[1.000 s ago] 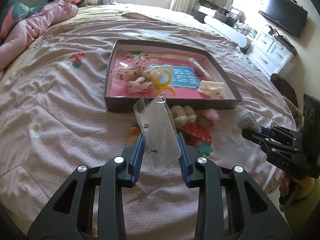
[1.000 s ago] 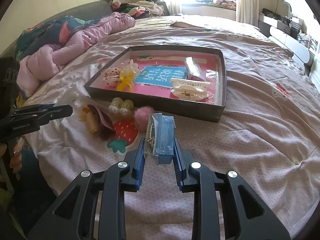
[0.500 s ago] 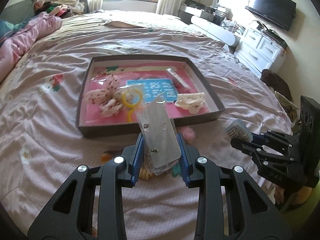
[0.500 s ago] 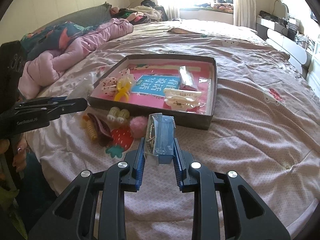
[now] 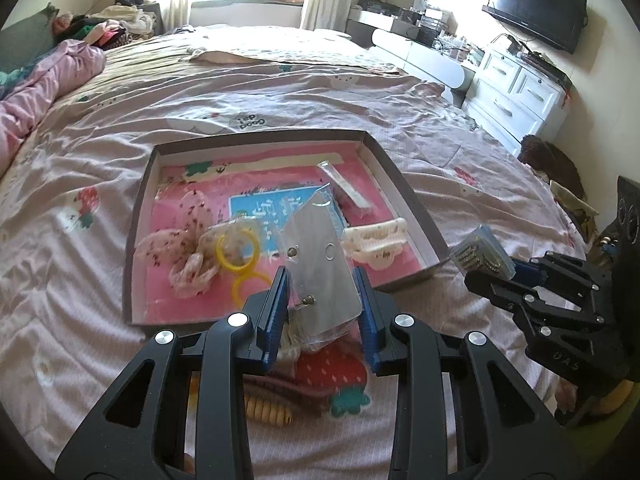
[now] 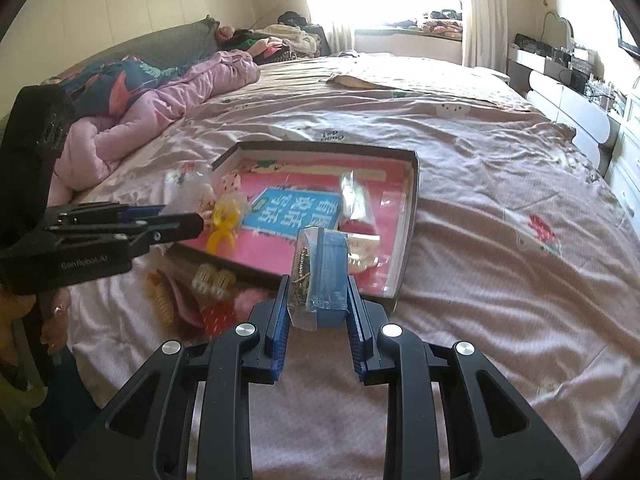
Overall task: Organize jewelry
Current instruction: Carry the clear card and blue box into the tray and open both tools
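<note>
My left gripper [image 5: 320, 304] is shut on a clear plastic earring packet [image 5: 322, 260] and holds it above the near edge of the shallow box tray [image 5: 138, 216] on the bed. The tray holds a floral scrunchie [image 5: 180, 248], yellow rings [image 5: 236, 252], a white hair claw [image 5: 376, 240] and a clear tube [image 5: 346, 190]. My right gripper [image 6: 318, 308] is shut on a blue box of hairpins [image 6: 322, 276], above the bed just before the tray's near right corner [image 6: 394, 292]. It also shows in the left wrist view [image 5: 486, 262].
Loose items lie on the bed in front of the tray: a strawberry clip [image 5: 340, 380], a yellow spiral tie [image 6: 158, 298], a pale roller clip [image 6: 212, 280] and a pink pompom [image 6: 248, 300]. A pink duvet [image 6: 160, 112] is piled at the left. White drawers [image 5: 520, 96] stand right.
Both grippers have risen and moved forward toward the tray with their loads. The left packet now hangs over the tray's near edge; the right box is at the near right corner.
</note>
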A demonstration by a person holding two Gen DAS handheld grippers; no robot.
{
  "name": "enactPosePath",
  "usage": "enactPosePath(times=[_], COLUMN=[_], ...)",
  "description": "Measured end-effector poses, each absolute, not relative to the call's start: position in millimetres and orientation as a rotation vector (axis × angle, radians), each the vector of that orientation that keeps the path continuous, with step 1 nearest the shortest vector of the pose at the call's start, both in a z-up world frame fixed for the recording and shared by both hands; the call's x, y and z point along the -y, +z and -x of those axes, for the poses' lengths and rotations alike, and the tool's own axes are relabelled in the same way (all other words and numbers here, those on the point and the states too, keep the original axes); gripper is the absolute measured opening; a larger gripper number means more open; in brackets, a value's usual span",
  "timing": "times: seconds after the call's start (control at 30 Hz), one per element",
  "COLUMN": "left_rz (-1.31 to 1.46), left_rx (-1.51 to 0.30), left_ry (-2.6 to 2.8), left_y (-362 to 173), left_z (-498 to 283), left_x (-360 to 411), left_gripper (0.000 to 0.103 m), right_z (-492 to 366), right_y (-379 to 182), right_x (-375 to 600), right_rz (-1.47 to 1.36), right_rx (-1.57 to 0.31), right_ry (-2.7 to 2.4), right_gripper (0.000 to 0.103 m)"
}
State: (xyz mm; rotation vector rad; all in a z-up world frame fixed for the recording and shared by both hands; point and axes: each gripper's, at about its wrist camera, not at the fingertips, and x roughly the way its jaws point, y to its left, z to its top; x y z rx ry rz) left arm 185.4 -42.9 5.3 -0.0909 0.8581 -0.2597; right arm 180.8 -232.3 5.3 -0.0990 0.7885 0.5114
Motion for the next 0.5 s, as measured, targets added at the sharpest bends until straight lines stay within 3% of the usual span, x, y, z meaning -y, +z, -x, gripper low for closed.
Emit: enactPosePath(times=[0.5], left_rz=[0.085], left_rx=[-0.890], left_ry=[-0.277], left_y=[-8.0], left_z=[-225.5], left_x=[52.9], left_gripper=[0.024], right_z=[-230.3], right_y=[8.0], right_x=[233.1], right_rz=[0.114], right_rx=[-0.779], right_ry=[0.475], right_gripper=[0.025])
